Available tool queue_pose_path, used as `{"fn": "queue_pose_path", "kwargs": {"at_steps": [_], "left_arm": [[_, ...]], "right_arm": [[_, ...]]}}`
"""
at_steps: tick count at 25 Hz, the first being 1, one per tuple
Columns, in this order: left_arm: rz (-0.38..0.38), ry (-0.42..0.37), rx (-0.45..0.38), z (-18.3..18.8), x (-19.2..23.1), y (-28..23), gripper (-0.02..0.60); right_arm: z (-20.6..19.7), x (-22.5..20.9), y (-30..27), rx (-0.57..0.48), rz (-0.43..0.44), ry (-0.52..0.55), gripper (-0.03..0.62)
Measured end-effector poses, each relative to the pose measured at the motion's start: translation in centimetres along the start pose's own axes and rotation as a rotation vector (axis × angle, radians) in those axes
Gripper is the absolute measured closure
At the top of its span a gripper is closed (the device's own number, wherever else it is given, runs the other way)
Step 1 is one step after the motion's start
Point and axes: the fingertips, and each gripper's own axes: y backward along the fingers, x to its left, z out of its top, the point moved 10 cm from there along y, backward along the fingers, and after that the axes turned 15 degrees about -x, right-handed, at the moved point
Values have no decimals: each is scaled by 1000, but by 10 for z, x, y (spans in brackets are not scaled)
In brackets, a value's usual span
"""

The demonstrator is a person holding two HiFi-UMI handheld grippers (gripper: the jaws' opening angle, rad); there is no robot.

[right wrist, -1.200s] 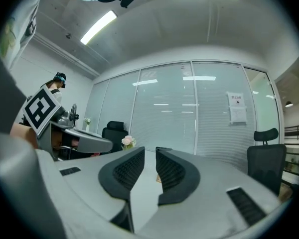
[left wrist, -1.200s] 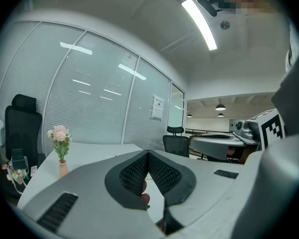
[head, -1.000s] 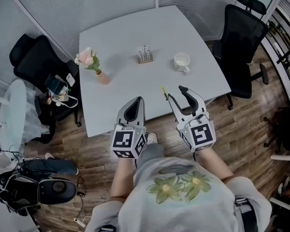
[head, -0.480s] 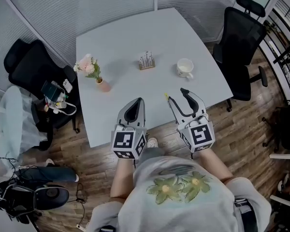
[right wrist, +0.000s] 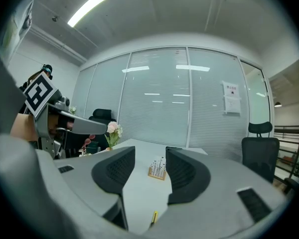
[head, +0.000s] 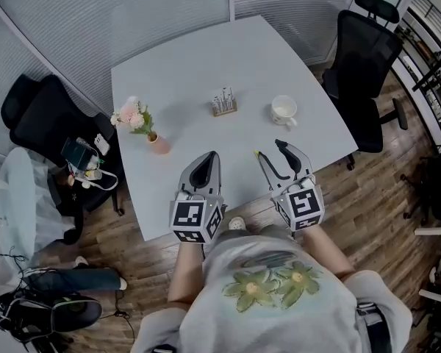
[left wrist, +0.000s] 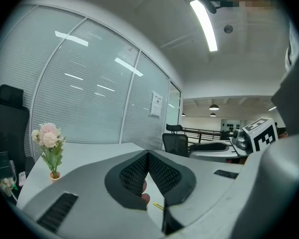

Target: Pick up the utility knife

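The white counter [head: 191,57] had loads of free room: a flower vase [head: 159,143] near the left edge, a small wooden holder [head: 222,104] in the middle, a mug [head: 284,110] toward the right edge, and an office chair [head: 366,57] parked past that side. The utility knife [head: 256,153] lay alone close to the near edge, a thin yellow sliver too small for details. The right gripper [head: 270,151] hovered just beside it, fingers spread wide and holding nothing. The left gripper [head: 206,164] had its fingers pressed together, empty.
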Motion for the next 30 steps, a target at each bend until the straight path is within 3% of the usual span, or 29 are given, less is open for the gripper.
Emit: {"fn": "queue_pose_path", "kwargs": {"at_steps": [10, 30], "left_arm": [[-41, 28, 21, -12, 12, -17, 579], [-23, 59, 89, -37, 33, -23, 579]], "right_arm": [[-30, -4, -11, 83, -12, -11, 395], [-103, -10, -21, 268, -25, -52, 395]]}}
